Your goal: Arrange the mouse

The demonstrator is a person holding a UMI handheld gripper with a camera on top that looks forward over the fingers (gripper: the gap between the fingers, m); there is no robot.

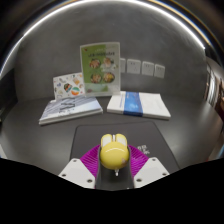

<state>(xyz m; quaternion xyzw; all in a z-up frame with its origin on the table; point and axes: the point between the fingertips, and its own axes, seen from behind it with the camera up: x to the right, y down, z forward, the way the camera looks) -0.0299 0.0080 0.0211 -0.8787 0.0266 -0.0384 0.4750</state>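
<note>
A yellow computer mouse (112, 151) sits between my gripper's (112, 160) two fingers, with the magenta pads (92, 158) pressed against both its sides. It is held over a dark mouse mat (95, 134) on the grey table. The mouse's rear half and cord end face the camera; its front points away, toward the books.
Beyond the mat lie a flat stack of books (72, 110) on the left and a blue-and-white booklet (136, 104) on the right. A booklet with food pictures (98, 66) stands upright against the wall, beside wall sockets (147, 68).
</note>
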